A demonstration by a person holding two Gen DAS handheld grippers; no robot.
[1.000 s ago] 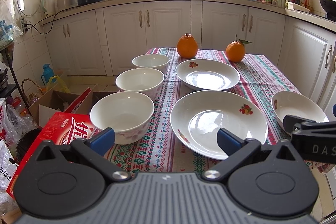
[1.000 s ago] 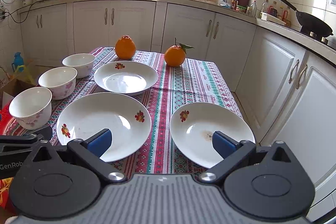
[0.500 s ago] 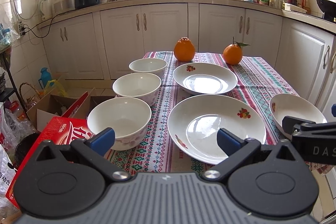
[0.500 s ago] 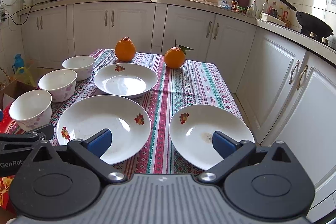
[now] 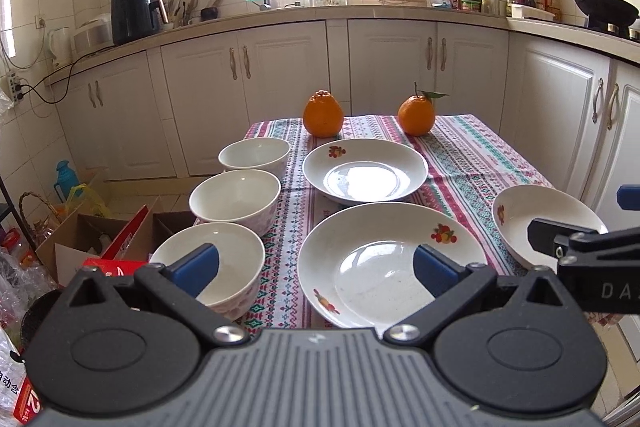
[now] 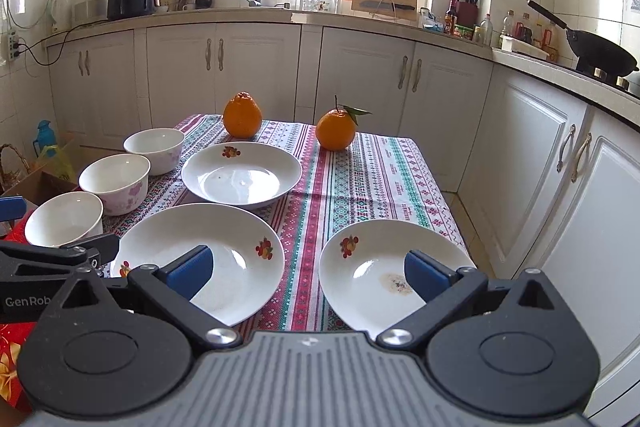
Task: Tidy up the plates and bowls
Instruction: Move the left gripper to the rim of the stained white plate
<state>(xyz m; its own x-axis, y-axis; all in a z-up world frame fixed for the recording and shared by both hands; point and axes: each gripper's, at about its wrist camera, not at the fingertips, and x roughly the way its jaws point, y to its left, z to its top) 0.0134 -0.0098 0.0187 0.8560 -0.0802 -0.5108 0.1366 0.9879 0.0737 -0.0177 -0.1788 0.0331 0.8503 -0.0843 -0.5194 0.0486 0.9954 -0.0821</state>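
Nothing is stacked yet: three bowls (image 5: 234,197) line the surface's (image 5: 472,163) left edge, three plates (image 6: 240,175) lie apart. Both the left hand-held gripper (image 5: 314,265) and right hand-held gripper (image 6: 306,269) hover released, empty. Next, probably, the right must close on the nearest plate's (image 6: 376,267) rim.

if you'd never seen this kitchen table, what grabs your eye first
Two bright oranges stand at the far end of the striped tablecloth, vivid against the white cabinets. Before them lie three white plates with small fruit prints; the near right plate has a brownish stain in its well. Three white bowls line the table's left edge, and both grippers hover open at the near edge.
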